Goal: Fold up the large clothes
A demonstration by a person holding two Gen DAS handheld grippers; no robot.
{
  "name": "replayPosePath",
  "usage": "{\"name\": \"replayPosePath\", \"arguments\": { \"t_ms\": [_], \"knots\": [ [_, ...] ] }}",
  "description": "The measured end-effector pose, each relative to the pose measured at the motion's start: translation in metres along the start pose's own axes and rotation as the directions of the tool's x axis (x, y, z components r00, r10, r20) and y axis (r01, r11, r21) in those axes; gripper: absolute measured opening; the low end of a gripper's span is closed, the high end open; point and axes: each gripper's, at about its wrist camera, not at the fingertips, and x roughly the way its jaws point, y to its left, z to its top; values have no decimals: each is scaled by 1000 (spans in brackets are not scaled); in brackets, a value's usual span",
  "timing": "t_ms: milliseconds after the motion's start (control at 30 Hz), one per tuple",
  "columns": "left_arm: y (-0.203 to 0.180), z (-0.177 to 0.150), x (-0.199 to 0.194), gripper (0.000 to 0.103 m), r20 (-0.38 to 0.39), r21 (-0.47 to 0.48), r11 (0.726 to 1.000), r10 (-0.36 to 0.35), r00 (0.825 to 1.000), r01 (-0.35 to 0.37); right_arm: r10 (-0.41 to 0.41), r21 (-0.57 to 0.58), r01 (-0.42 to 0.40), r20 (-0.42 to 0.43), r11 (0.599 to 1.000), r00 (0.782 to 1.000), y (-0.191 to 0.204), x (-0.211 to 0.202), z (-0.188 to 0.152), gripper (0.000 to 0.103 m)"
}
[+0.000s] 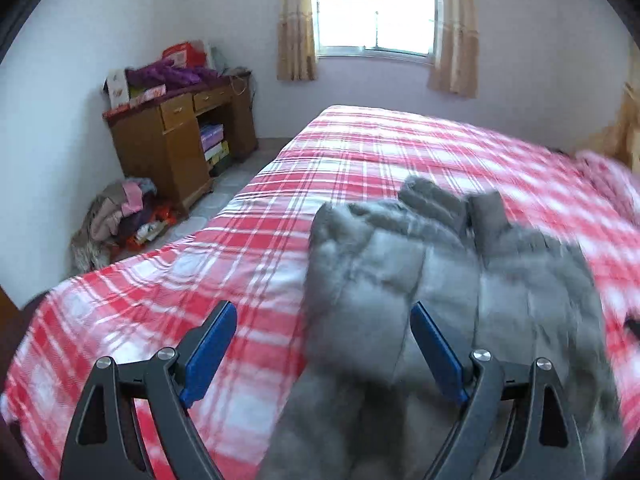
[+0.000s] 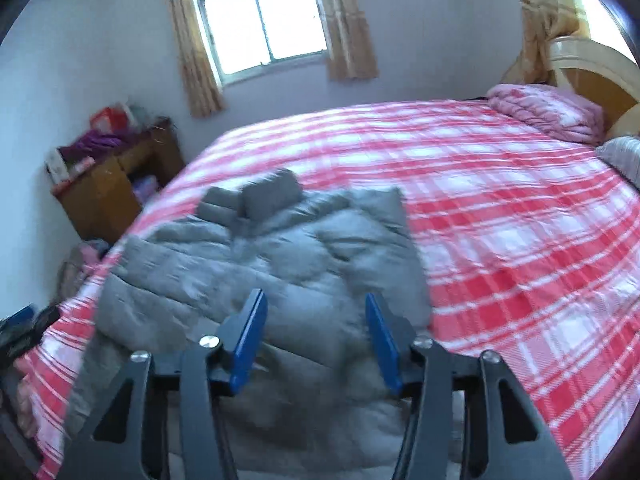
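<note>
1. A grey padded jacket (image 2: pixel 280 264) is seen spread on a bed (image 2: pixel 500 216) covered in a red-and-white plaid sheet; in the right wrist view the garment is placed from the centre toward 7 o'clock, near the bed's near edge; part of it is draped over that edge.
2. Two cuffs or sleeve ends (image 2: pixel 272 194) are seen at the jacket's far side, toward 12 o'clock of the garment; both views are blurred, so finer detail cannot be told.
3. The left hand-held gripper (image 1: pixel 324 350) is held with its blue pads wide apart; nothing is pressed between them; in the left wrist view the jacket (image 1: pixel 440 272) is seen beyond and below, from the centre toward 4 o'clock.
4. The right hand-held gripper (image 2: pixel 316 340) is shown with its pads parted and a clear gap between them; the jacket is seen under the gap, but no fabric is pinched.
5. A wooden bench (image 1: pixel 180 144) is found at 10 o'clock in the left wrist view; boxes and purple cloth are piled on it; a heap of clothes (image 1: pixel 116 216) is left on the floor beside it.
6. A curtained window (image 1: pixel 376 12) is set at 12 o'clock; a folded pink quilt (image 2: pixel 548 112) is placed at 2 o'clock by the headboard (image 2: pixel 600 76).
</note>
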Motion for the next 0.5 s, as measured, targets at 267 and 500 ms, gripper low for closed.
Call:
{"name": "replayPosePath", "arguments": {
  "t_ms": [267, 500],
  "knots": [
    [7, -44, 122, 89, -148, 31, 969, 245, 958, -244, -2, -18, -1, -120, 1000, 993, 32, 83, -15, 54],
    [30, -49, 133, 102, -197, -72, 979, 175, 965, -192, -54, -101, 39, -156, 994, 986, 30, 117, -47, 54]
  ]
}}
